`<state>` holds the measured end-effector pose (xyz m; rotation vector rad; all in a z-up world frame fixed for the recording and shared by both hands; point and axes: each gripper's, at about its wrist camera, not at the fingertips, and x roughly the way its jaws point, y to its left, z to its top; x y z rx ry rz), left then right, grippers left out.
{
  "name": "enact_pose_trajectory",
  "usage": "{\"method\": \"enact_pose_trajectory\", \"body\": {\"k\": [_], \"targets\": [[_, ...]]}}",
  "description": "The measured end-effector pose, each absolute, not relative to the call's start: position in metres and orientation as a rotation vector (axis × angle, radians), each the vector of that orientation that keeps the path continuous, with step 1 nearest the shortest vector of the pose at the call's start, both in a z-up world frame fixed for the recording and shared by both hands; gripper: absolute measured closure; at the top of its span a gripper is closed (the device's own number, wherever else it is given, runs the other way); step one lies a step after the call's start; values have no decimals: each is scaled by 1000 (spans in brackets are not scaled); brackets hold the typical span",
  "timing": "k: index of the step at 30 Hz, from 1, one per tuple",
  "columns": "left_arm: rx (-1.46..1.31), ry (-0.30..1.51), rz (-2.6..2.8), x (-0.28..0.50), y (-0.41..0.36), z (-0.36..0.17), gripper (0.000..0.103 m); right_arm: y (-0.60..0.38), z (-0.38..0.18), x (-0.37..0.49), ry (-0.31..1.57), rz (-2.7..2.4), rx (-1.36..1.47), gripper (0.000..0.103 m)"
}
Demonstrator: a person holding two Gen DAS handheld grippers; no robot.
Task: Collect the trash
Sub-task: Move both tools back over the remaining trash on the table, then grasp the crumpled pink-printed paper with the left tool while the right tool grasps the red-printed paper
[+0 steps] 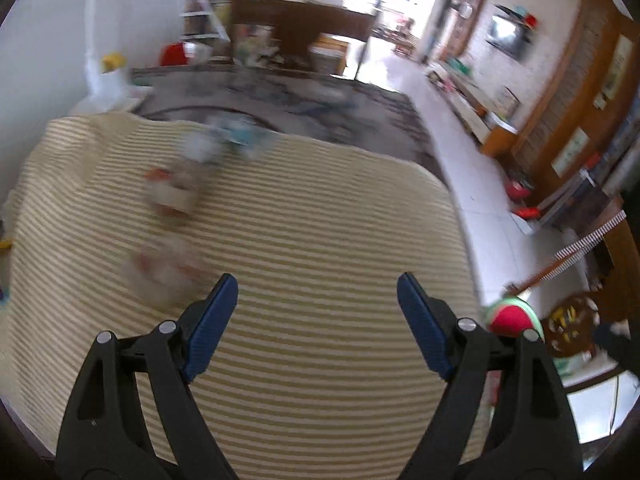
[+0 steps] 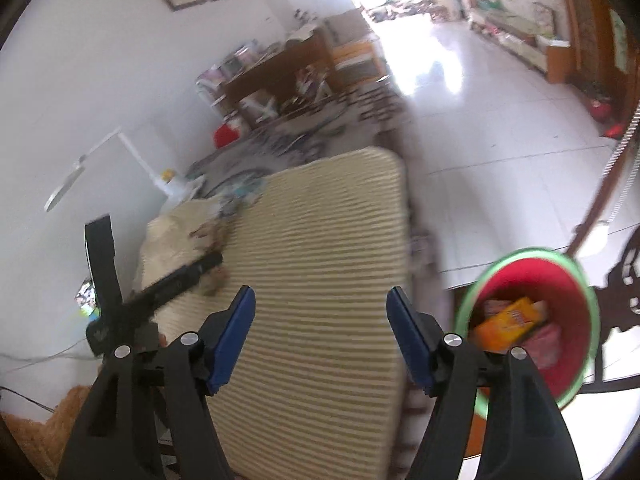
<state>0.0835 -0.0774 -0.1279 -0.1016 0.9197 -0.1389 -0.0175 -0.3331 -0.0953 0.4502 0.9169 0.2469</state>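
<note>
Several blurred pieces of trash lie on the striped cream cloth (image 1: 320, 240): a red-and-white wrapper (image 1: 170, 196), a pale crumpled one (image 1: 164, 268) and a blue-white one (image 1: 224, 140). My left gripper (image 1: 316, 300) is open and empty, just right of the pale wrapper. My right gripper (image 2: 320, 312) is open and empty above the cloth (image 2: 320, 260). The red bin with a green rim (image 2: 532, 320) stands at the right and holds an orange packet (image 2: 508, 324) and pink wrappers. The bin also shows in the left wrist view (image 1: 512, 316). The left gripper (image 2: 168, 280) reaches over trash (image 2: 212, 240).
A dark patterned table (image 1: 300, 108) lies beyond the cloth. A white tiled floor (image 2: 500, 128) spreads to the right. A wooden cabinet (image 1: 300, 28) stands at the back. A dark carved chair (image 2: 624, 280) is beside the bin. A white wall (image 2: 80, 100) is on the left.
</note>
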Motion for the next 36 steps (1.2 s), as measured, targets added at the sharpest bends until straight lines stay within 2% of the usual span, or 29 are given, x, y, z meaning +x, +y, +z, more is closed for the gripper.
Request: {"method": "enact_pose_trajectory", "body": {"k": [5,14,16,17,18,21,26,29,36], "targets": [[-71,939,-97,133,-11,-124,21,-250,-96,3,952,335,437,37],[-27,1126,-138,224,28,-187,23,-157,-99,-1,1018,409,448,35],[-38,1168,-160,230,31,-201,34,-145,-103,2,1038,403,450,35],[-60,1195,-175,231,34,-208,50,-140,-105,5,1047,399,449,35],[-88,1213,-183,231,40,-213,57,-135,-107,8,1055,397,450,35],[-156,1176,-203,218,64,-206,64,-125,-112,18,1076,395,450,35],[-144,1071,-199,168,94,-174,64,-100,-128,55,1110,377,411,35],[-167,1036,-163,134,116,-163,64,-82,-147,92,1141,353,386,31],[-172,1078,-90,91,139,-179,60,-49,-203,154,1273,303,466,31]]}}
